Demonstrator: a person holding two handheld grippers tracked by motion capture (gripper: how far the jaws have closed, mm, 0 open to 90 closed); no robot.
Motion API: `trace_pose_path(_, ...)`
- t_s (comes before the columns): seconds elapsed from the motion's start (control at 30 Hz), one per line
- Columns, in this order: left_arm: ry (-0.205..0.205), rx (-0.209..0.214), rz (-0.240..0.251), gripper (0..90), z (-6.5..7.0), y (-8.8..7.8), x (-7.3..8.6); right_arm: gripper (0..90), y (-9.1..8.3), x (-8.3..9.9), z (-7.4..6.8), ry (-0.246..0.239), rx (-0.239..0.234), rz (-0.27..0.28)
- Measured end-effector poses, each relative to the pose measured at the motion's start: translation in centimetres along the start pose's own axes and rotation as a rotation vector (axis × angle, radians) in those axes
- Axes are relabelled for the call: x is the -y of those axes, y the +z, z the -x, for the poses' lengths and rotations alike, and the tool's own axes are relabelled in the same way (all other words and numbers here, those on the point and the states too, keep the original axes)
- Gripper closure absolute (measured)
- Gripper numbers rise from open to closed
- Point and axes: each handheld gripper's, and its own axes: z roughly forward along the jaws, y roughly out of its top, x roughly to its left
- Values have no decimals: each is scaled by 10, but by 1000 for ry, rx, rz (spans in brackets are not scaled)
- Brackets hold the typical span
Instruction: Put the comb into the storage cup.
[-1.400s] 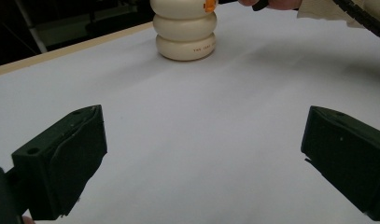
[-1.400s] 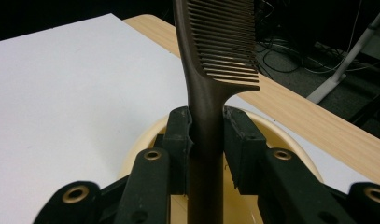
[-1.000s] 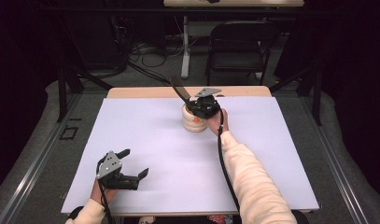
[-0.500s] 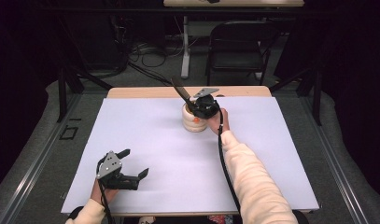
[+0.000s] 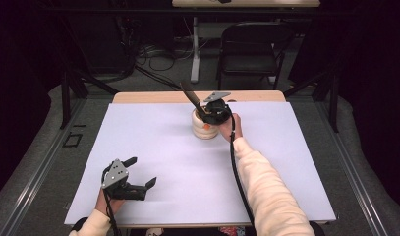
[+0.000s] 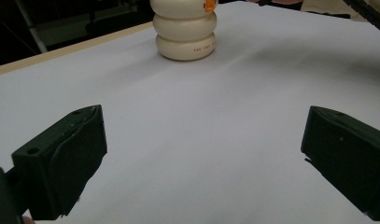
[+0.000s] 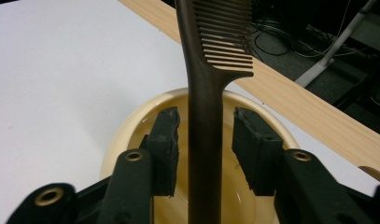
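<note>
Right gripper view: right gripper (image 7: 204, 149) jaws, just opening, flank the comb (image 7: 204, 93) untouched; left gripper (image 5: 138, 174) jaws agape.

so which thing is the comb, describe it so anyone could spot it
On the white table, find the cream ribbed holder near the far edge. The comb stands in it: dark brown, thin, leaning, between the right tongs, which have just been opening.

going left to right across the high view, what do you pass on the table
Left hand-held gripper, jaws wide open over the white table sheet → cream ribbed ceramic cup with the dark brown plastic comb standing in it → right hand-held gripper at the cup's rim, jaws just opened off the comb's handle.
</note>
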Motion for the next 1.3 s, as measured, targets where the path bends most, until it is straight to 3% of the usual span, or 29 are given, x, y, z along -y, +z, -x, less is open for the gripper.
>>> trace_pose_path(0.17, 0, 0, -1, 3, 0, 0, 0, 457, -6, -4, 1, 19, -6, 1)
trace_pose_path(0.73, 1, 1, -2, 3, 0, 1, 0, 230, -32, -17, -5, 35, -71, -45)
trace_pose_path(1.3, -1, 0, 2, 3, 0, 1, 0, 61, -57, -7, -12, 28, -138, -69)
